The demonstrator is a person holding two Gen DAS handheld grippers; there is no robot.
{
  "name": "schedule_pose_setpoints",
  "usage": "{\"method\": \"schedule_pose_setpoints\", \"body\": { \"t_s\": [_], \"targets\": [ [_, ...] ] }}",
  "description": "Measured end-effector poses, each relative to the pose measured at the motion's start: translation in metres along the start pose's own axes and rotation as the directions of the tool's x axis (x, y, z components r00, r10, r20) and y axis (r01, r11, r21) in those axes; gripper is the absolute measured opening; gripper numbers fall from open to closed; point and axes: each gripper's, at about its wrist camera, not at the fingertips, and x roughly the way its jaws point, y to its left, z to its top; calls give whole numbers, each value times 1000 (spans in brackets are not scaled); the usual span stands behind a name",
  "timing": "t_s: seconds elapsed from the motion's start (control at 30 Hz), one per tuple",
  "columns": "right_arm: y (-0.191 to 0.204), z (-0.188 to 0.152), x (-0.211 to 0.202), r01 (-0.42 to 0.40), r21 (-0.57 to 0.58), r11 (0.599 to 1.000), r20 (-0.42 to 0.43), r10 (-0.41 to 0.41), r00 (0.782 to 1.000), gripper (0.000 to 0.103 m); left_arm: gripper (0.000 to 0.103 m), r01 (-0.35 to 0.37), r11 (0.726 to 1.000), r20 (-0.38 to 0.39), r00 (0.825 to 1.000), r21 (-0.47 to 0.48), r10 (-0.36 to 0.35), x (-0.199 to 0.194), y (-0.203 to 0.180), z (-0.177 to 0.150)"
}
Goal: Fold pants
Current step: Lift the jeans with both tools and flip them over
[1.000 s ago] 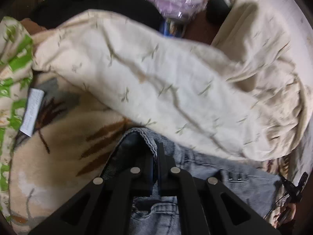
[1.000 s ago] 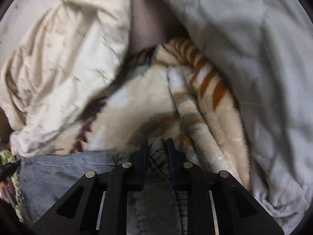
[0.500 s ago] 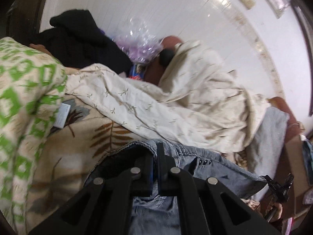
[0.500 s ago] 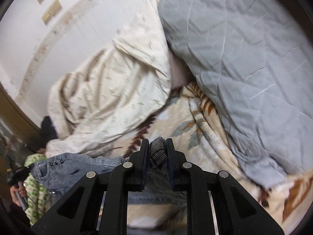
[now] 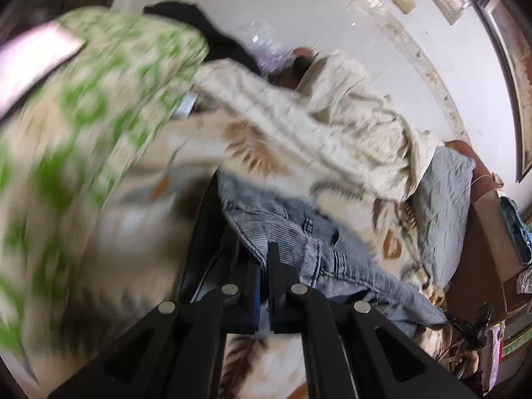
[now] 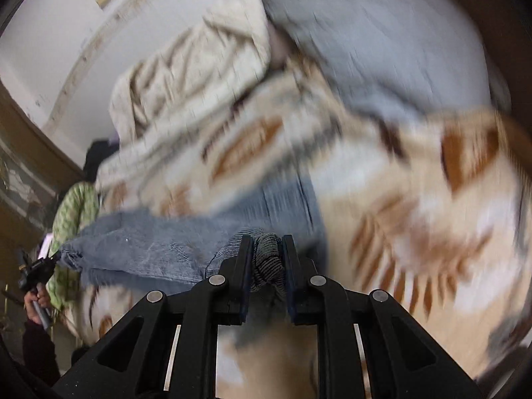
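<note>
1. Currently the step in hand is judged to be the carry phase of a fold: both grippers hold the pants (image 5: pixel 299 232) clear of the bed, stretched between them.
2. Left gripper (image 5: pixel 264 266): the jaws are closed together on a thin denim edge, with almost no gap between them. The cloth runs from this grip away to the right in the left wrist view.
3. Right gripper (image 6: pixel 267 259): the jaws are clamped on a bunched, ribbed wad of the same denim. The wad fills the gap between the pads.
4. Location of the pants: they hang over the leaf-patterned blanket (image 6: pixel 415 206) that covers the bed, near its front edge. Whether any part of the denim rests on the blanket cannot be told; both views are blurred.
5. Surroundings: a cream sheet (image 5: pixel 332 126) lies heaped toward the wall side of the bed, a grey quilt (image 6: pixel 382 33) toward one end, and a green-patterned cloth (image 5: pixel 99 99) at the other end.
6. Next move, as a judgement: keep both grips closed and the denim taut, lower it onto a bare part of the blanket, and lay one half squarely on the other.
7. Caution: release only once the cloth lies flat, or the edge may slip and crease.
</note>
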Motion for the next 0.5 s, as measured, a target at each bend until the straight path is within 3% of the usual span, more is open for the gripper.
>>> {"method": "schedule_pose_setpoints", "body": {
  "t_s": [0.13, 0.2, 0.27, 0.33, 0.4, 0.47, 0.5],
  "targets": [
    [-7, -40, 3, -19, -31, 999, -60, 18, 998, 17, 6, -20, 1000, -17, 1000, -10, 20, -5, 17, -29],
    [-11, -53, 11, -18, -41, 999, -139, 12, 990, 20, 9, -33, 999, -22, 999, -26, 33, -10, 26, -37],
    [-17, -57, 18, 31, -43, 999, -199, -38, 979, 24, 11, -59, 998, -25, 998, -25, 59, -16, 30, -40],
    [-27, -53, 17, 6, 25, 1000, -231, 0, 973, 30, 10, -99, 995, -15, 995, 5, 99, -28, 28, -41],
    [-32, -44, 8, -27, 65, 998, -205, 40, 978, 30, 10, -163, 985, 19, 987, 57, 162, -42, 22, -41],
    [-31, -27, -5, -40, 53, 998, -119, 46, 992, 35, 10, -195, 977, 66, 980, 87, 190, -58, 12, -36],
    [-31, -21, -6, -39, 54, 998, -99, 44, 994, 45, 10, -197, 976, 89, 978, 96, 189, -63, 7, -32]
  ]
}}
